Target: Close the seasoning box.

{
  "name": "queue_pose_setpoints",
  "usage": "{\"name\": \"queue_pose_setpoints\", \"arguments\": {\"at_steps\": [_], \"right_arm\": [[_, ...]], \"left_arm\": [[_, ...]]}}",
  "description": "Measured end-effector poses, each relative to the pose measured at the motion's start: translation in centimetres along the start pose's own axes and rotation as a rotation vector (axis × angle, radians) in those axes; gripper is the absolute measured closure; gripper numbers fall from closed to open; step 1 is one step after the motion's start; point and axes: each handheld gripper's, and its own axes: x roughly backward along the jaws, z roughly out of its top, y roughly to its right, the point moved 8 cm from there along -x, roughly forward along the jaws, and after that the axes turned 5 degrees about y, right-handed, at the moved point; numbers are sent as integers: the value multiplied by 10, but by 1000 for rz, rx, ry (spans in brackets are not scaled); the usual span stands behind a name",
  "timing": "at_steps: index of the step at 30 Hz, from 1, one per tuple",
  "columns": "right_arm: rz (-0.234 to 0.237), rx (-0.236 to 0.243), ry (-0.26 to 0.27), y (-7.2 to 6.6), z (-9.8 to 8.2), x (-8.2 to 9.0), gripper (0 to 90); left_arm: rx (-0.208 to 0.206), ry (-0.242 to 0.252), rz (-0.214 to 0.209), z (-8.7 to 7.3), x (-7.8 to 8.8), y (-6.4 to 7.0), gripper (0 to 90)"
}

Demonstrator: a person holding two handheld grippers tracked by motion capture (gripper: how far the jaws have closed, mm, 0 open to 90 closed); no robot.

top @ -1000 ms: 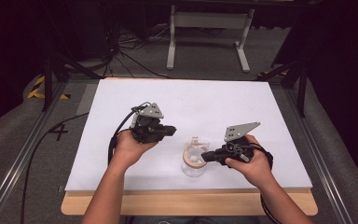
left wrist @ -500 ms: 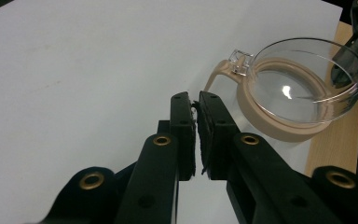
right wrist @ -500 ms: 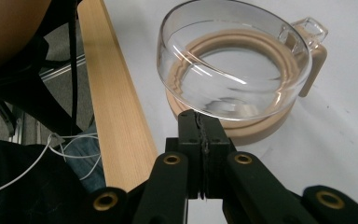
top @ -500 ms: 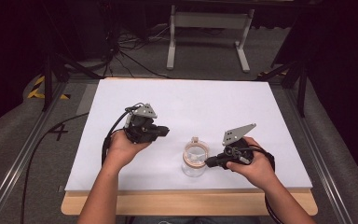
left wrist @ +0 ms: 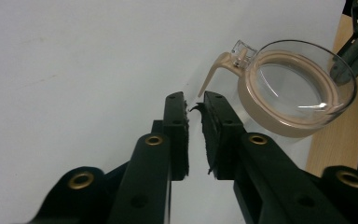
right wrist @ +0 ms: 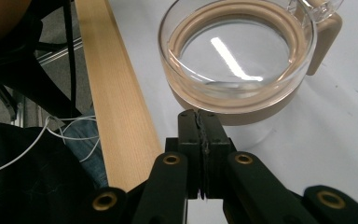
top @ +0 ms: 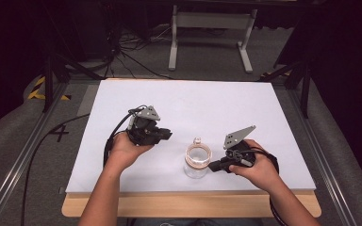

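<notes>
A clear glass jar (top: 197,162) with a tan collar and a small clasp stands near the front of the white table (top: 207,103). In the high view my left gripper (top: 168,135) is held to the jar's left, a short way off. In the left gripper view the jar (left wrist: 293,93) lies ahead and to the right of that gripper (left wrist: 194,100), whose jaws are a narrow gap apart with nothing between them. My right gripper (top: 212,166) sits at the jar's right side. It (right wrist: 198,114) is shut and empty, its tips just short of the jar (right wrist: 237,60).
The table's wooden front edge (top: 193,202) runs close behind the jar and both hands; it also shows as wooden front edge (right wrist: 116,93). A black cable (top: 111,141) trails from the left gripper. A metal stand (top: 207,28) is on the floor beyond the table.
My left gripper has drifted slightly left, away from the jar. My right gripper has sunk a little toward the front edge, staying beside the jar.
</notes>
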Motion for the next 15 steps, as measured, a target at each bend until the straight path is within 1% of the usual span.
{"name": "queue_pose_setpoints", "arguments": {"at_steps": [4, 5, 6, 7, 8, 11, 12, 14, 15], "right_arm": [[-11, 6, 2, 1, 1, 4, 885], [-11, 6, 2, 1, 1, 4, 885], [-15, 10, 7, 1, 2, 6, 880], [-16, 11, 13, 2, 4, 7, 874], [-19, 14, 23, 2, 6, 10, 860], [-29, 14, 53, 5, 12, 16, 823], [-38, 19, 72, 7, 16, 18, 809], [-61, 28, 96, 11, 21, 24, 773], [-73, 32, 111, 14, 23, 26, 755]], "left_arm": [[10, 17, 16, 0, 3, -1, 723], [10, 17, 16, 0, 3, -1, 715], [20, 20, 18, -1, 4, -1, 715], [18, 21, 25, -2, 6, -2, 699], [28, 27, 34, -3, 8, -2, 676], [45, 35, 62, -7, 17, -4, 658], [58, 44, 71, -9, 20, -4, 649], [63, 45, 85, -13, 27, -7, 640], [75, 47, 94, -15, 29, -7, 636]]}}
